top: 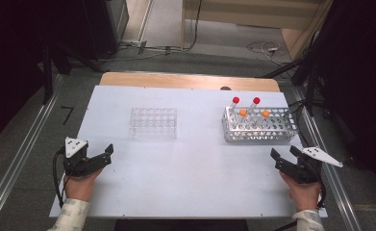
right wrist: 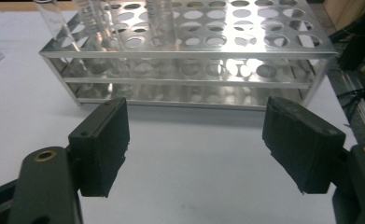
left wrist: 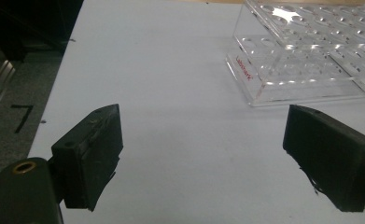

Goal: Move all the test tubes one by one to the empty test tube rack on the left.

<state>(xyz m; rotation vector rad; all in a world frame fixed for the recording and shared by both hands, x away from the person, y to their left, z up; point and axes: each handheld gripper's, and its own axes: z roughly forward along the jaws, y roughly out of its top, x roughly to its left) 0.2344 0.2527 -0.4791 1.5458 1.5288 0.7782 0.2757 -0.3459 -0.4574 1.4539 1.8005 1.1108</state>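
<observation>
Now both grippers rest at the near edge of the white worktop [top: 190, 168], jaws spread and grasping nothing. Left gripper [top: 109, 153] sits near left, pointing toward the clear rack [top: 153, 122], which stands left of centre, well apart from it. Right gripper [top: 284, 154] sits near right, just short of the metal rack [top: 260, 126]; four tubes [top: 243, 112], capped red or orange, stand in that rack
</observation>
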